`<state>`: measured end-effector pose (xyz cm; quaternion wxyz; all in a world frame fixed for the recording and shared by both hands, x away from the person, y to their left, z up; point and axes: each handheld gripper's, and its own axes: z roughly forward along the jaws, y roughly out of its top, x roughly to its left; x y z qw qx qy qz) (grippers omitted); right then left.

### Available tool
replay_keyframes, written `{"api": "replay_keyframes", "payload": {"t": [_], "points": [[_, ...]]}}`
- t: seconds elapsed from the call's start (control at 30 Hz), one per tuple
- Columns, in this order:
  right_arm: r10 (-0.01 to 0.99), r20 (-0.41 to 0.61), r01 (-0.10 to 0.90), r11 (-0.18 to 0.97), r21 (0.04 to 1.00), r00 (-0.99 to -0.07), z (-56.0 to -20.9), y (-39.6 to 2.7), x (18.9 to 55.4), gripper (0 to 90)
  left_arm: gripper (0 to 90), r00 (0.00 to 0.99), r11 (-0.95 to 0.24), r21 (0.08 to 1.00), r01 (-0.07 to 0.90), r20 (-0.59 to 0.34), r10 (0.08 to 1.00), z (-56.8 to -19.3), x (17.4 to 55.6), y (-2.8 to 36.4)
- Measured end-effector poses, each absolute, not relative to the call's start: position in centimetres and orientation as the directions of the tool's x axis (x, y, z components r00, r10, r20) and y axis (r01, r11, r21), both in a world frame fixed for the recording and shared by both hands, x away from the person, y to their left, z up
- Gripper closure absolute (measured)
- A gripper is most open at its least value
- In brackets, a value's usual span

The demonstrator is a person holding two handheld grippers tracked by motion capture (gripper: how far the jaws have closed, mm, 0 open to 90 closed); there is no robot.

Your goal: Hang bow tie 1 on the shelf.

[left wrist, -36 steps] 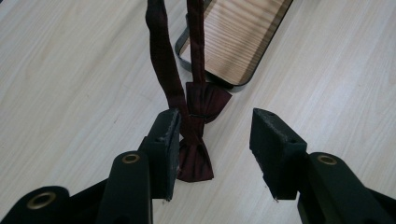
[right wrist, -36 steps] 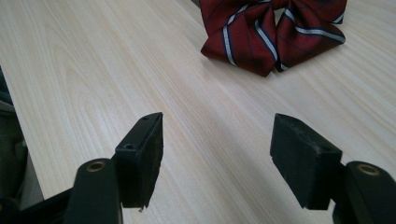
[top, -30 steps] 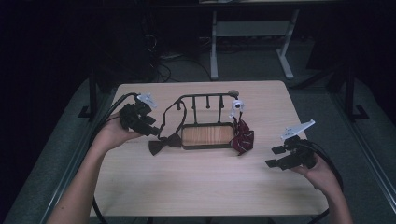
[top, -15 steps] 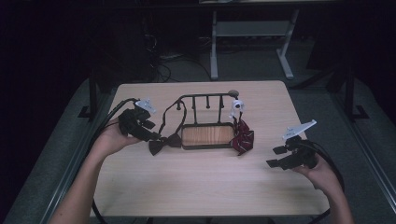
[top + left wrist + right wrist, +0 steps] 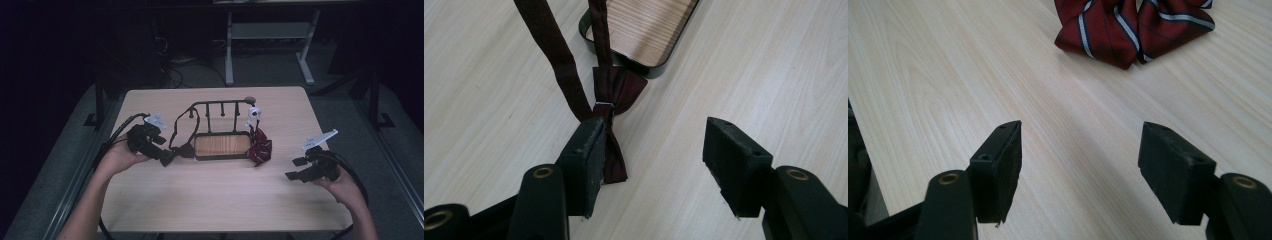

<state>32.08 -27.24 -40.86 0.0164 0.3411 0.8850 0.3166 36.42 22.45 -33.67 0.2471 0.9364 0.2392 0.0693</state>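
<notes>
- Left gripper sits near the table's left edge, held by the left hand. In the left gripper view its jaws stand wide apart with nothing clamped between them; one pad touches the end of the bow tie, which lies beside that pad, not in the gap.
- The bow tie is dark maroon and lies flat on the table just left of the tray. Its strap runs up from it and loops over the rack, likely why the tie stays tethered close to the stand.
- The tray has a wooden floor and a dark rim. It sits mid-table toward the far edge as the base of the rack, whose pegs seem meant for hanging ties.
- Striped tie, red with pale stripes, is bunched against the tray's right end, below a small white object on the rack that I cannot identify.
- Right gripper hovers near the table's right edge, well apart from the striped tie. Its jaws gape wide with nothing held and point toward that tie, probably waiting.
</notes>
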Motion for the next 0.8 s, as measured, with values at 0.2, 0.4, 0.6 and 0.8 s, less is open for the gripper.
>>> {"api": "replay_keyframes", "payload": {"t": [0.2, 0.4, 0.6, 0.8], "points": [[0.615, 0.191, 0.597, 0.567, 0.567, -0.765, -41.0, -27.3, 32.1, 33.5, 42.1, 0.877, -0.761, 0.505, 0.408, 0.016, 0.48, -33.8, 36.0, 22.6], [0.612, 0.191, 0.595, 0.57, 0.566, -0.768, -41.2, -27.3, 32.1, 33.4, 39.7, 0.875, -0.761, 0.499, 0.415, 0.011, 0.484, -34.6, 35.8, 22.7], [0.611, 0.193, 0.597, 0.573, 0.562, -0.768, -41.3, -27.2, 32.1, 33.4, 38.3, 0.876, -0.76, 0.504, 0.411, 0.014, 0.482, -35.0, 35.4, 22.7], [0.611, 0.193, 0.598, 0.573, 0.56, -0.767, -41.3, -27.2, 32.1, 33.4, 36.2, 0.873, -0.755, 0.511, 0.411, 0.019, 0.488, -35.6, 34.9, 22.9]]}}
